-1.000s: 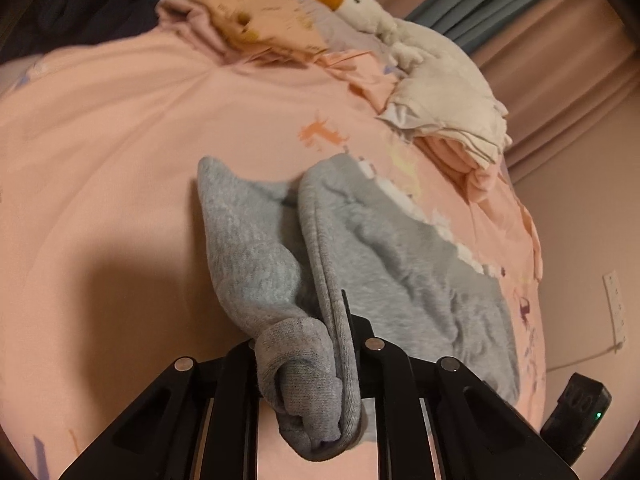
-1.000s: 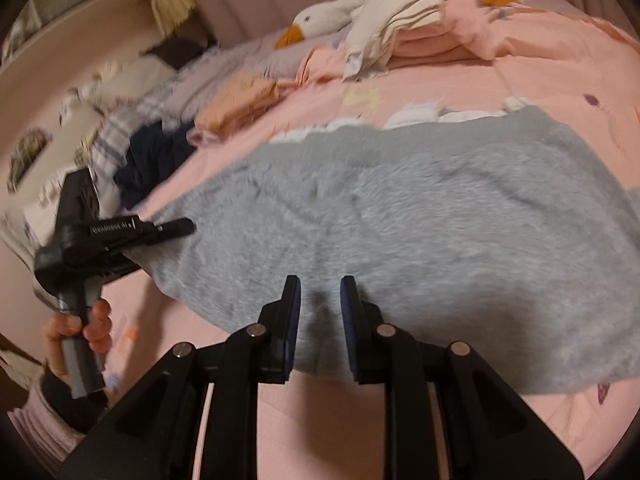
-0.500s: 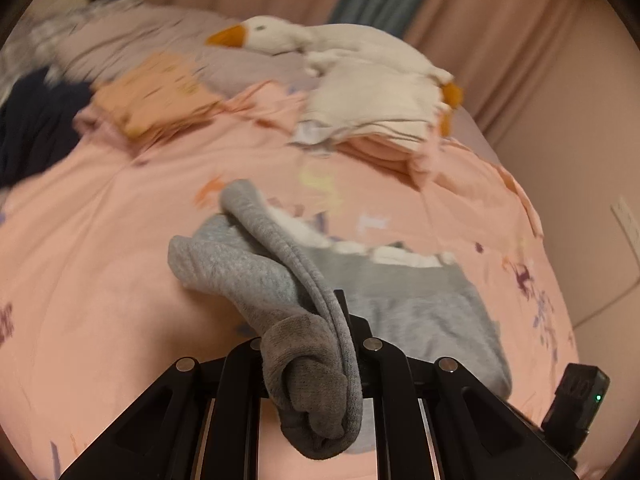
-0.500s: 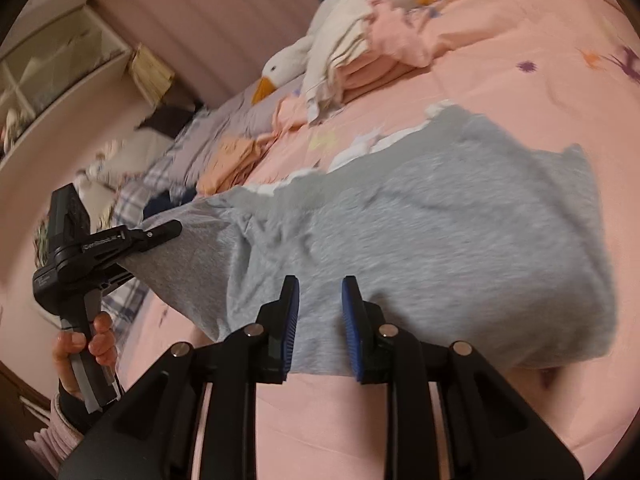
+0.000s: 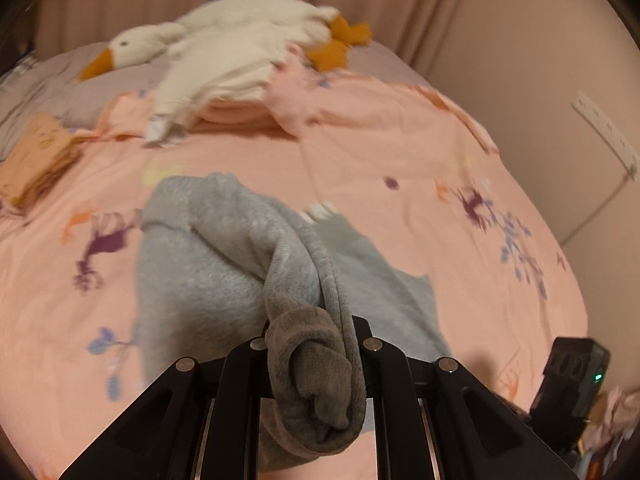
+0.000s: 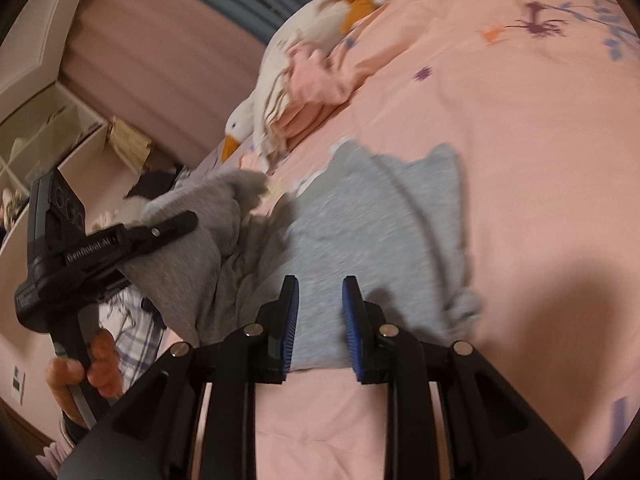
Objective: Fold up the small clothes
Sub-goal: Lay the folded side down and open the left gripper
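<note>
A small grey knit garment [image 5: 200, 280] lies on the pink printed bedspread [image 5: 400, 152]. My left gripper [image 5: 312, 324] is shut on a bunched edge of it, which hangs over the jaws and hides the fingertips. The lifted part arches up from the flat part. In the right wrist view the left gripper [image 6: 188, 220] holds that edge up at the left, above the flat grey garment [image 6: 380, 232]. My right gripper [image 6: 320, 292] hovers at the garment's near edge. Its blue pads [image 6: 290, 320] stand a little apart and pinch nothing.
A white plush goose [image 5: 240, 40] and a stack of folded cream and pink clothes [image 5: 224, 80] lie at the head of the bed. A folded orange piece [image 5: 36, 156] sits at the left. A hand [image 6: 80, 372] grips the left tool's handle. A wall socket [image 5: 604, 132] is at the right.
My left gripper has swung the grey edge up and across the bed, so the garment is more doubled over. Both views have rolled. The right gripper has slid along the near edge, its gap unchanged.
</note>
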Available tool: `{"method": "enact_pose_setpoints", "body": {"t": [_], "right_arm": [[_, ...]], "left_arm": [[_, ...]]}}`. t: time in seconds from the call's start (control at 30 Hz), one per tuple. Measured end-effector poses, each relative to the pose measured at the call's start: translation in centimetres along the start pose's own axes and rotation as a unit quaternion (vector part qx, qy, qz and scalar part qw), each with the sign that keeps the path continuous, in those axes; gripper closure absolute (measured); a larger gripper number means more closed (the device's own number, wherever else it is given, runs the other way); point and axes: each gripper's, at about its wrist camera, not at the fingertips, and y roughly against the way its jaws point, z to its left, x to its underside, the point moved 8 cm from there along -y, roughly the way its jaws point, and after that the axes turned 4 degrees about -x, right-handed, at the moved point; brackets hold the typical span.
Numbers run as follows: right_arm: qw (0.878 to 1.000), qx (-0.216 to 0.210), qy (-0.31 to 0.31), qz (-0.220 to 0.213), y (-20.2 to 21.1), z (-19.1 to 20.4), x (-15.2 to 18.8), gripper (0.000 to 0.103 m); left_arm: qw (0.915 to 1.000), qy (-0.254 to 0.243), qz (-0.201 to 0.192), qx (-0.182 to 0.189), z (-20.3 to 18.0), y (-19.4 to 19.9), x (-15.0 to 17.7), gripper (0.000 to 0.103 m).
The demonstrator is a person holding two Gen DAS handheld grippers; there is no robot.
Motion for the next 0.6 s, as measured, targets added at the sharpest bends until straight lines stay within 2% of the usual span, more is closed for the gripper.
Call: {"method": "enact_pose_setpoints", "body": {"t": [0.2,0.23,0.3,0.33,0.4,0.43,0.47,0.53,0.6], "right_arm": [[0.999,0.007,-0.028,-0.020,2.5,-2.5,-0.7,0.078],[0.999,0.007,-0.032,-0.022,2.8,-2.7,-0.8,0.076],[0.999,0.002,-0.042,-0.027,3.3,-3.2,-0.9,0.072],[0.998,0.001,-0.046,-0.031,3.6,-3.4,-1.0,0.069],[0.998,-0.004,-0.052,-0.033,3.8,-3.5,-1.1,0.066],[0.998,-0.011,-0.057,-0.032,3.9,-3.6,-1.1,0.064],[0.997,-0.017,-0.063,-0.028,3.8,-3.6,-1.0,0.064],[0.997,-0.019,-0.066,-0.027,3.7,-3.5,-0.9,0.063],[0.997,-0.024,-0.067,-0.027,3.8,-3.3,-0.8,0.063]], "left_arm": [[0.9969,-0.033,0.071,-0.006,-2.9,-4.8,3.0,0.090],[0.9951,-0.040,0.090,-0.013,-2.9,-5.6,3.7,0.087],[0.9936,-0.044,0.102,-0.017,-3.0,-6.0,4.2,0.082],[0.9934,-0.047,0.103,-0.014,-3.1,-5.9,4.4,0.076],[0.9924,-0.057,0.109,0.004,-3.5,-5.5,4.6,0.054],[0.9909,-0.069,0.115,0.013,-3.9,-5.3,4.8,0.037],[0.9902,-0.080,0.114,0.015,-4.3,-5.1,5.0,0.034],[0.9887,-0.104,0.106,0.018,-5.0,-4.2,5.3,0.034],[0.9896,-0.103,0.098,0.023,-5.1,-3.2,5.6,0.034]]}}
